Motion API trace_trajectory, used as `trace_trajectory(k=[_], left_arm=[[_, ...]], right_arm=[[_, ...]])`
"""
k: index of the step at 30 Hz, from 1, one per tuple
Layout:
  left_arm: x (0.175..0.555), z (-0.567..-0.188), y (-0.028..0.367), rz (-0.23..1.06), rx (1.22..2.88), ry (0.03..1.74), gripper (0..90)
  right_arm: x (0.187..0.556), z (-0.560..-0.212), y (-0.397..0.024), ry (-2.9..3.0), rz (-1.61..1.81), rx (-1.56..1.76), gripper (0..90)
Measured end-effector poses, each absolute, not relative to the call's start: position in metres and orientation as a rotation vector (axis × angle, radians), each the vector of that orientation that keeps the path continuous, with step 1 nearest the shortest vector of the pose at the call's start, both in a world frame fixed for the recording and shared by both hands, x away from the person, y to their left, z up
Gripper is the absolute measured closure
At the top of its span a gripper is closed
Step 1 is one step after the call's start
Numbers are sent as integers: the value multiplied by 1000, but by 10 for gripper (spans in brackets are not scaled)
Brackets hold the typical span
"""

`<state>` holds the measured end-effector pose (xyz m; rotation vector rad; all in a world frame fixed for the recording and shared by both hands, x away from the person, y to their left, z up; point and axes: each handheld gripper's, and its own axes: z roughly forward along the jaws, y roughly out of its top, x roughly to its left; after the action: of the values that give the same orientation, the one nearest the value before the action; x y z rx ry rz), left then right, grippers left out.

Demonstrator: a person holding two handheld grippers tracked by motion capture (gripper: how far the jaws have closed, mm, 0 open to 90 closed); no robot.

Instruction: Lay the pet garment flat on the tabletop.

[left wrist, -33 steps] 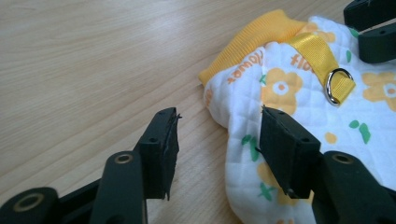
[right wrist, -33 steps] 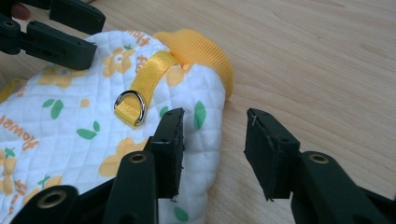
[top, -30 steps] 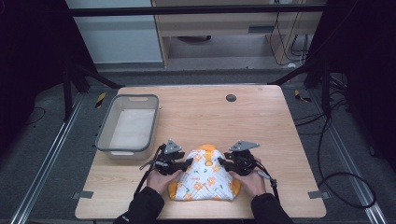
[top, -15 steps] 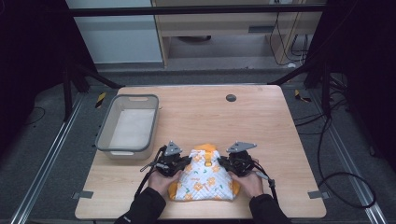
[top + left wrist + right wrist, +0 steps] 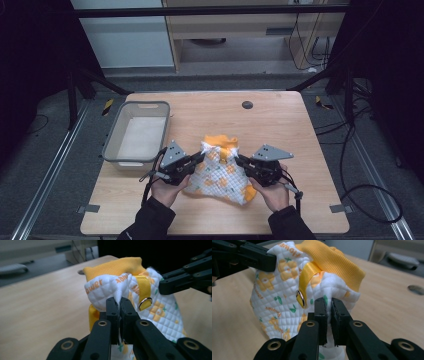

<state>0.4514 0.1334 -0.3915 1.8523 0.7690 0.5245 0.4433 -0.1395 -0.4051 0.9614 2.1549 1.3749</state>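
The left tool (image 5: pixel 197 161) and the right tool (image 5: pixel 242 162) each pinch a fold of the quilted garment (image 5: pixel 219 170) (white with orange flowers and a yellow ribbed collar), jaws just closed on the cloth. It hangs between them, right of the grey tray (image 5: pixel 116 139) on the worktop (image 5: pixel 280 120).

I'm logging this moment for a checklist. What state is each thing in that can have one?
Left gripper: shut on the garment's white quilted edge.
Right gripper: shut on the opposite edge.
Garment: bunched, pinched from both sides, upper part raised off the table.
Snap strap: unfastened, hanging loose.
Grey bin: upright; nothing visible inside.
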Motion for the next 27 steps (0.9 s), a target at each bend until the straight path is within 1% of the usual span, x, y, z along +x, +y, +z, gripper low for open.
trace_trajectory(k=[1, 2, 3, 5, 6, 8, 9, 10, 13, 14, 15, 18, 20, 21, 22, 25, 27], left_arm=[[457, -389, 131, 551, 1855, 779, 865], [464, -388, 129, 568, 1854, 792, 856], [471, -388, 128, 598, 1847, 807, 856], [487, -392, 124, 639, 1826, 841, 826], [495, -396, 123, 646, 1814, 872, 766], [509, -404, 124, 644, 1792, 965, 598], [511, -405, 126, 628, 1791, 991, 539], [511, -409, 133, 614, 1794, 1005, 486], [506, -410, 142, 614, 1799, 998, 458], [498, -411, 153, 598, 1794, 991, 452], [498, -411, 153, 598, 1794, 991, 446], [487, -411, 170, 580, 1801, 994, 436], [480, -412, 179, 586, 1820, 996, 412], [477, -413, 183, 582, 1831, 999, 412], [470, -416, 189, 576, 1844, 998, 406], [464, -421, 193, 577, 1871, 990, 401], [460, -432, 191, 593, 1932, 990, 389]], right_arm=[[447, -403, -137, 2123, 1373, 960, 836], [460, -402, -133, 2052, 1350, 973, 830], [460, -402, -133, 2052, 1350, 973, 830], [477, -408, -128, 1982, 1311, 1013, 819], [486, -413, -125, 1967, 1291, 1046, 801], [502, -424, -121, 1949, 1218, 1087, 724], [508, -430, -120, 1940, 1166, 1099, 691], [511, -434, -122, 1935, 1154, 1115, 637], [504, -432, -133, 1956, 1183, 1101, 586], [500, -430, -137, 1964, 1188, 1088, 576], [500, -430, -137, 1964, 1188, 1088, 576], [488, -425, -151, 1993, 1212, 1068, 537], [475, -422, -161, 2024, 1226, 1064, 500], [475, -422, -161, 2024, 1226, 1064, 500], [466, -424, -165, 2056, 1227, 1044, 474], [456, -428, -168, 2086, 1235, 1029, 462], [444, -440, -171, 2159, 1234, 1008, 453]])
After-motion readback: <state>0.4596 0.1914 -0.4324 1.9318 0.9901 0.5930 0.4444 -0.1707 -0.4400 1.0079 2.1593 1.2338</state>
